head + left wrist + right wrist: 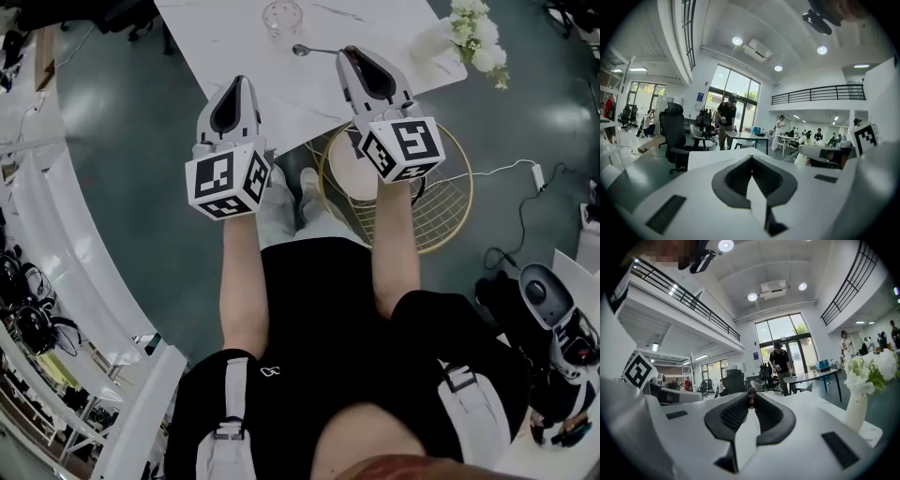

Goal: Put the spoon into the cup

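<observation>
Head view shows no legible brand. The left gripper [240, 82] and right gripper [347, 52] carry only black-and-white square markers, and a blue wall sign [701, 97] in the left gripper view is too small to read. The white veined table [234, 37] fills the upper centre over a dark grey-green floor [122, 122], with a gold wire stand [450, 206] below its edge and white flowers [476, 33] at upper right. The room is an open office with tall windows [783, 331] and a railed balcony [818, 93]. The left gripper's jaws are together on nothing. The right gripper's jaws pinch the handle end of the spoon [305, 50], which lies just below the empty glass cup [282, 16].
</observation>
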The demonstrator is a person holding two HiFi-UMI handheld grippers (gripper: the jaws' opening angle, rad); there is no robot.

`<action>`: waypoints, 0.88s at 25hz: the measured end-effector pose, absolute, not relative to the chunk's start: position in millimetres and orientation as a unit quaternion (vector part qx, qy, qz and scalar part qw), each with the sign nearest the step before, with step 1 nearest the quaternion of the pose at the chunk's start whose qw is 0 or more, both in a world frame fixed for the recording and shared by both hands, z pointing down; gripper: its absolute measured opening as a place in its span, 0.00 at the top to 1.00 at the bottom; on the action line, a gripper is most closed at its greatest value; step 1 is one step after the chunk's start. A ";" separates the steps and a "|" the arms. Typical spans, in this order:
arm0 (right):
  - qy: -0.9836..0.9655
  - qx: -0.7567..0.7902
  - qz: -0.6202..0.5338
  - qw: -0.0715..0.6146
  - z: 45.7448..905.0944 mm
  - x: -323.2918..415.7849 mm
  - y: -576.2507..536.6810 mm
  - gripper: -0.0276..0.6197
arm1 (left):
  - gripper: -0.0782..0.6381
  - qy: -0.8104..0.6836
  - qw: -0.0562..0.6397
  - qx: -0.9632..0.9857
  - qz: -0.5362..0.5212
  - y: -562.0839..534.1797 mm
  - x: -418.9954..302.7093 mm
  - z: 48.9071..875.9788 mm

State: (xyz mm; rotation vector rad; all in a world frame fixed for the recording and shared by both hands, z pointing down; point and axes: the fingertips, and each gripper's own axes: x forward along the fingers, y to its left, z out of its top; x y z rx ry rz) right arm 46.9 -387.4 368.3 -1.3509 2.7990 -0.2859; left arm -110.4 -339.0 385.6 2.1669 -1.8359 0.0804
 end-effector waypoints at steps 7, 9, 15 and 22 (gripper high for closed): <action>0.885 -0.449 -0.122 0.003 383.0 38.7 -408.6 0.88 | 0.87 -0.613 0.176 0.770 0.021 -376.9 -122.7 415.0; 0.874 -0.458 -0.160 0.022 396.9 45.9 -414.5 0.88 | 0.87 -0.603 0.190 0.774 0.029 -383.6 -119.3 434.5; 0.857 -0.488 -0.167 -0.005 412.9 68.4 -451.7 0.88 | 0.87 -0.573 0.198 0.794 0.044 -415.2 -98.3 458.3; 0.871 -0.463 -0.163 -0.040 428.3 23.3 -489.8 0.88 | 0.87 -0.574 0.208 0.790 0.055 -431.8 -129.6 466.6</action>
